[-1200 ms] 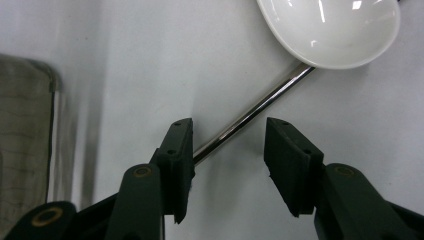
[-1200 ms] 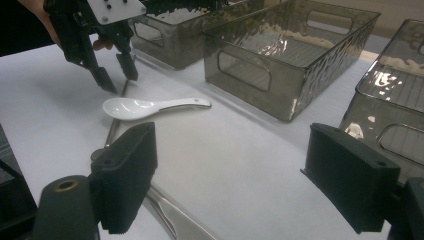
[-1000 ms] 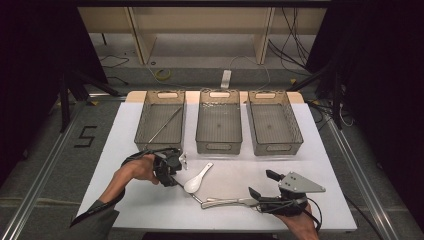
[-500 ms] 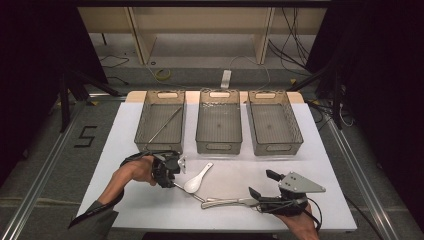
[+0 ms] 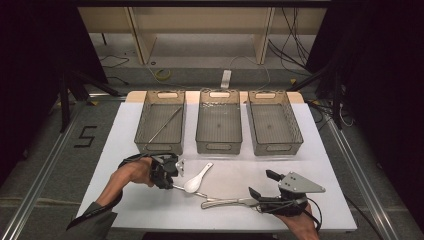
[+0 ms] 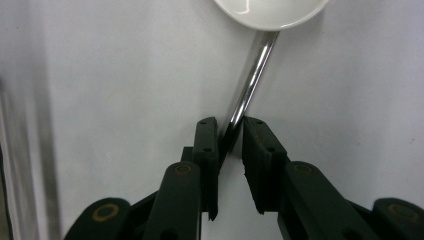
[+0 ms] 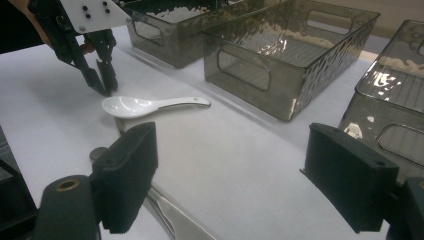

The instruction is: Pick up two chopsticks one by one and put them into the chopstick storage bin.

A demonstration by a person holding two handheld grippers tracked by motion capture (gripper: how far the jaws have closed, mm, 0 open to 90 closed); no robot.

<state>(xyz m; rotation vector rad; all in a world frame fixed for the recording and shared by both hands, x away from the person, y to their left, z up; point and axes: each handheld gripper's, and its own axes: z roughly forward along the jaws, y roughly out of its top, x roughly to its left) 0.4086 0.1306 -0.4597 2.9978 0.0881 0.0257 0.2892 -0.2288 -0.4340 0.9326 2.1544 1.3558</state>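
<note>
A white ceramic spoon (image 5: 196, 180) (image 7: 145, 106) lies on the white table (image 5: 125, 150). A thin metal chopstick (image 5: 179, 188) (image 6: 252, 75) runs under the spoon's bowl (image 6: 270, 10). My left gripper (image 5: 167, 174) (image 6: 231, 135) points down at the table, its jaws closed to a narrow gap on the chopstick's near end. The right gripper view also has this gripper (image 7: 102, 82), just left of the spoon. My right gripper (image 5: 264, 184) (image 7: 230, 175) hovers wide open, holding nothing. A shiny metal utensil (image 5: 227, 202) (image 7: 170, 215) lies under its left jaw.
Three grey see-through bins stand in a row at the back: left (image 5: 159, 148), middle (image 5: 218, 146), right (image 5: 277, 148). A second metal chopstick (image 5: 165, 125) lies in the left bin. Bare white table stretches between the bins and the grippers.
My left gripper has settled slightly lower over the chopstick's end. The spoon, the metal utensil and the right gripper have stayed where they were.
</note>
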